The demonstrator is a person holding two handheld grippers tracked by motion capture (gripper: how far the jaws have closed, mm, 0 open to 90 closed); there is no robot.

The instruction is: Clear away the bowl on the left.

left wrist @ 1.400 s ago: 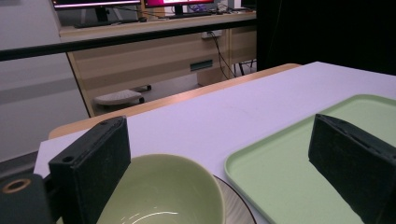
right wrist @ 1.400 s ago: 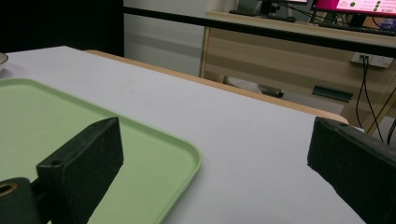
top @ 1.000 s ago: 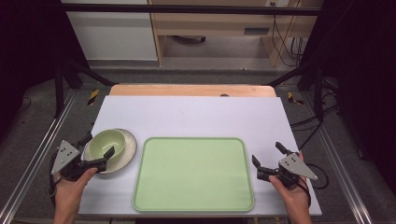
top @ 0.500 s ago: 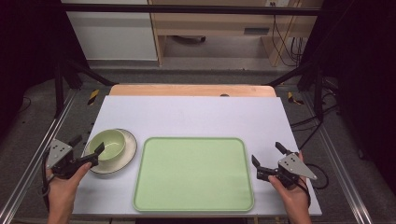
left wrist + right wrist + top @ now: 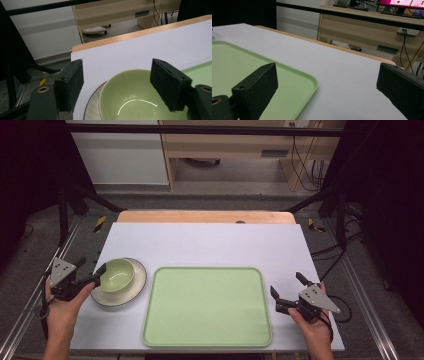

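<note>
A light green bowl [image 5: 116, 274] sits on a white plate with a dark rim [image 5: 131, 291] at the table's left. A pale green tray [image 5: 207, 305] lies flat in the middle front. My left gripper [image 5: 89, 266] stands open at the table's left edge, just left of the bowl; in the left gripper view the bowl [image 5: 135, 97] lies between and just beyond the spread jaws. My right gripper [image 5: 287, 284] stands open right of the tray, nothing between its jaws; the tray's corner [image 5: 287, 82] shows in the right gripper view.
The white tabletop [image 5: 210, 245] has a wooden strip [image 5: 205, 216] along its far edge. Black frame legs and cables stand on the floor around the table. A wooden cabinet [image 5: 240, 142] is behind.
My left gripper has drawn back leftward from over the plate to the table's left edge, off the bowl. The right gripper has stayed in place.
</note>
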